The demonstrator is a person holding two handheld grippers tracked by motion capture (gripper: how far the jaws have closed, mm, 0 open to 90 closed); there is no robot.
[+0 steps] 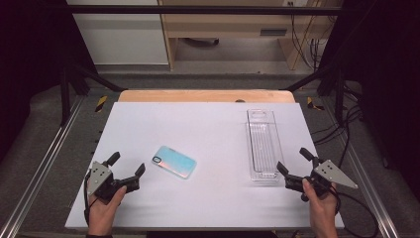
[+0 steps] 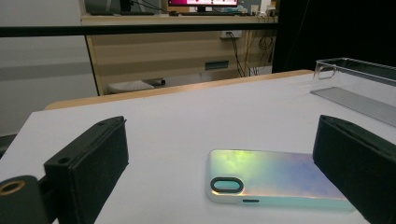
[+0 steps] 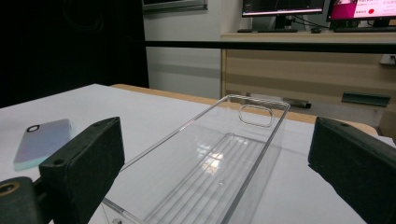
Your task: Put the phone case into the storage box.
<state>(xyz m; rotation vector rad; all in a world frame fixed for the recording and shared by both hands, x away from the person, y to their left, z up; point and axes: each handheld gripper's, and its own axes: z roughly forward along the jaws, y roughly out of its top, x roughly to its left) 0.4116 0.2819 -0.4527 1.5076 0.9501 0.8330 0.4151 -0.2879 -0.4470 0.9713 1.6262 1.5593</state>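
Note:
An iridescent blue-pink phone case (image 1: 174, 161) lies flat on the white table (image 1: 208, 129), left of centre, its camera cut-out towards the near left (image 2: 275, 178). A long clear plastic tray (image 1: 263, 145) stands empty at the right, running front to back (image 3: 219, 163). My left gripper (image 1: 127, 165) rests near the front left, open, its jaws pointing at the phone case a short way off. My right gripper (image 1: 293, 160) is open at the front right, just beside the tray's near end. Nothing sits between either pair of jaws.
A wooden table edge (image 1: 205, 95) shows behind the white sheet. Metal frame rails (image 1: 44, 163) run along both sides, with cables (image 1: 346, 124) on the floor at the right. Wooden furniture (image 1: 233, 29) stands beyond.

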